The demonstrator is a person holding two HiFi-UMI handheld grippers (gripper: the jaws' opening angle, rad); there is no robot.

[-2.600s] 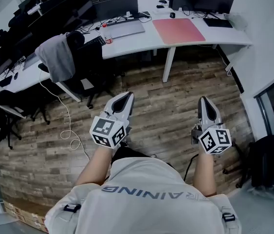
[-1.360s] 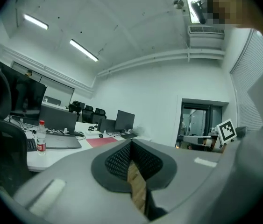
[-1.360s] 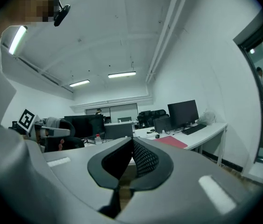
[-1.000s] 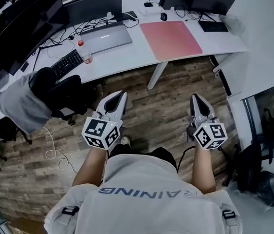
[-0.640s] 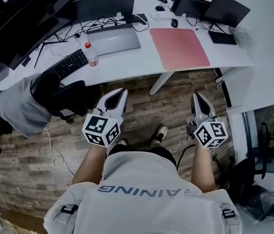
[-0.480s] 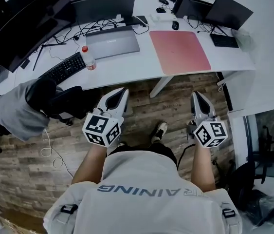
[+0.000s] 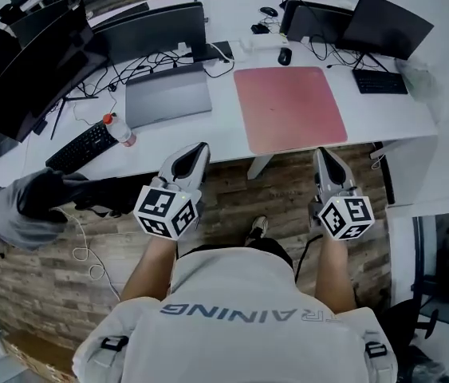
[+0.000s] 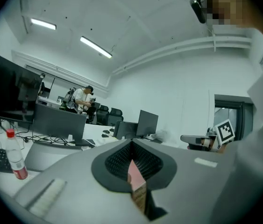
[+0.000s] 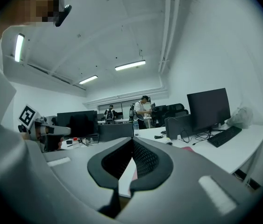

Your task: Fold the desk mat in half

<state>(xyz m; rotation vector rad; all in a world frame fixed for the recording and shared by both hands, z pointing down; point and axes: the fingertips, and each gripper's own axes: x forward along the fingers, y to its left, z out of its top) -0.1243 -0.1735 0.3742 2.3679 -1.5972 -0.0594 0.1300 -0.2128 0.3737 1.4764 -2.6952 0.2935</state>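
The pink desk mat [image 7: 290,108] lies flat on the white desk [image 7: 222,136], between a closed grey laptop and a black keyboard. Both grippers hang in the air just short of the desk's front edge and hold nothing. My left gripper [image 7: 199,148] is shut and points at the desk to the left of the mat. My right gripper [image 7: 320,151] is shut and sits just before the mat's near right corner. In the left gripper view the mat [image 8: 135,173] shows through the slit under the closed jaws of my left gripper [image 8: 132,143]. In the right gripper view my right gripper [image 9: 132,141] is shut too.
A closed grey laptop [image 7: 168,98], a water bottle [image 7: 120,130] and a black keyboard [image 7: 80,147] lie left of the mat. Monitors [image 7: 154,29] line the back. A mouse [image 7: 285,56] and another keyboard [image 7: 380,82] sit behind and right. A chair with a grey garment [image 7: 23,207] stands left.
The person has walked up to the desk, and both grippers have moved forward with them. The mat now lies just beyond the jaw tips. Both grippers stay shut.
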